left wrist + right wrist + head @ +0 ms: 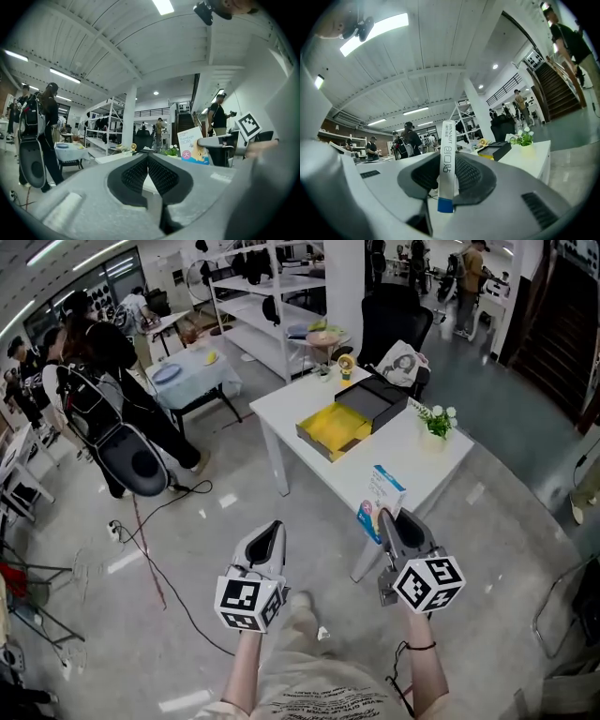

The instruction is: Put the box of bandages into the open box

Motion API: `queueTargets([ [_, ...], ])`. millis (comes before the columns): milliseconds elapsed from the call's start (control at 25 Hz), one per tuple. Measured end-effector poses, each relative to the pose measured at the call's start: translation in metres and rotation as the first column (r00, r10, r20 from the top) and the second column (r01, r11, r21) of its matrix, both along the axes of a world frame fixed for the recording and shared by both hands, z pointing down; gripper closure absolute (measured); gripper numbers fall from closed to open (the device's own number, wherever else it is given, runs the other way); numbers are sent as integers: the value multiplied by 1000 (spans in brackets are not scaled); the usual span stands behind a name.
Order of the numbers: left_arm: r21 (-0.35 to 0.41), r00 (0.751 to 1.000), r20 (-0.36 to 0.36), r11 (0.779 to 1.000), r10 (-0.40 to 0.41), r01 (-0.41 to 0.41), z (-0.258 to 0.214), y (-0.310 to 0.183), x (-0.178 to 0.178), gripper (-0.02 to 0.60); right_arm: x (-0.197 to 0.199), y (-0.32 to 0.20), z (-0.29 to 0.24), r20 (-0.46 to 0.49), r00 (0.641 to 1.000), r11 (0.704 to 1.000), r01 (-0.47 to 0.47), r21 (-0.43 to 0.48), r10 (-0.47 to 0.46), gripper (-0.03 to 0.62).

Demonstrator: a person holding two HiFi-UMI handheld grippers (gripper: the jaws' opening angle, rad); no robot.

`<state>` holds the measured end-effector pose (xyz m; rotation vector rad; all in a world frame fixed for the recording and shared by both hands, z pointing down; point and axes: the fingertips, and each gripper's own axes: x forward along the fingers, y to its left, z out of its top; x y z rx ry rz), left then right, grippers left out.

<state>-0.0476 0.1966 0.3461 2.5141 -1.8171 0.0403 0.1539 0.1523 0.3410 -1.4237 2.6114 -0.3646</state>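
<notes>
- Standing ahead of both pairs of jaws, the white desk (pixel 422 460) carries everything that the task needs, and its near edge lies just beyond the right jaws.
- Far ahead of the right jaws and a little to their left, the open box (pixel 337 427) sits on the desk and shows a yellow inside. Its black lid (pixel 373 399) lies touching it on the far side.
- The right gripper (pixel 386 517) has its jaws partly closed, and the pads press on the two broad faces of the thin carton. This is a firm pinch, as the right gripper view shows.
- The left gripper (pixel 274 527) hangs beside the right one, off the desk, with its jaws closed together and nothing between them.
- The box of bandages (pixel 382 498) stands upright between the right jaws, over the near edge of the desk and well apart from the open box. I cannot tell if its bottom touches the desk.
- A small plant (pixel 436 420) stands ahead of the right jaws and to their right, out of the direct path.
- By my judgement the grasp is done and the carrying is the step in hand. The next move calls for bringing the carton forward and left until it is over the yellow inside, then lowering it and opening the jaws only when it is within the walls.
</notes>
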Motion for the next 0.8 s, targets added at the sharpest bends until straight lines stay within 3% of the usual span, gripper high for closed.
queueTargets([
  [800,-78,991,-27,988,132,-134,26,-247,-67,559,-47,-218,32,26,987,981,-155,-120,159,502],
])
